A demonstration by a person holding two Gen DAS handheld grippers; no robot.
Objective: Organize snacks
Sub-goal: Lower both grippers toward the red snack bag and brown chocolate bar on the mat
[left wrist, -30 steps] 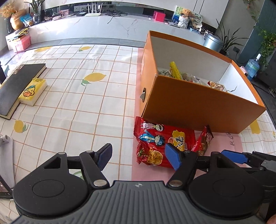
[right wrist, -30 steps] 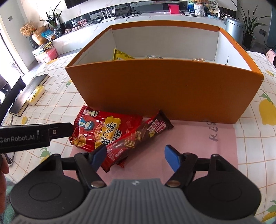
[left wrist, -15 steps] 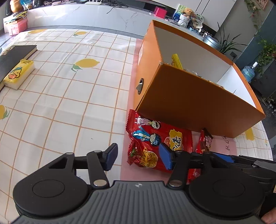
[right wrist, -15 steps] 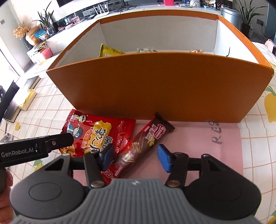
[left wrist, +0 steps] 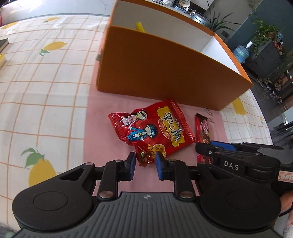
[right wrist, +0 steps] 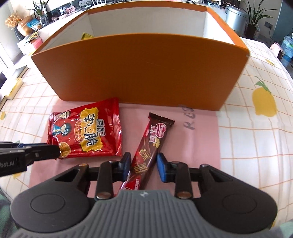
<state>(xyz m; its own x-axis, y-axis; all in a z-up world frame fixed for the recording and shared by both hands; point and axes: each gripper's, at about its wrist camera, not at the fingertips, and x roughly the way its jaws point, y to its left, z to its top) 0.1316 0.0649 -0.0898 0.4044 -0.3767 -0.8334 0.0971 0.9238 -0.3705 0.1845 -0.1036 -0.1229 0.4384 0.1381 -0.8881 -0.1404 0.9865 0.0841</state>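
Note:
A red snack bag point(left wrist: 155, 128) point(right wrist: 86, 128) and a brown wafer bar point(left wrist: 202, 133) point(right wrist: 152, 144) lie on a pink mat point(left wrist: 102, 128) point(right wrist: 192, 146) in front of an orange box point(left wrist: 164, 73) point(right wrist: 139, 67). A yellow packet point(left wrist: 140, 26) shows inside the box. My left gripper point(left wrist: 145, 162) has narrowed around the bag's near corner, its blue pads beside it with small gaps. My right gripper point(right wrist: 143, 163) straddles the bar's lower part, its pads close to the bar's sides. The left gripper also shows in the right wrist view point(right wrist: 36, 152).
The table wears a white checked cloth with lemon prints point(left wrist: 45, 91) point(right wrist: 263, 104). A yellow pack point(right wrist: 14, 87) lies at the far left. A counter with plants and a metal bin point(right wrist: 236, 16) stands behind the box.
Both grippers moved down and forward over the snacks and narrowed. The left one now brackets the bag's corner and the right one brackets the bar. The bag and bar have separated slightly.

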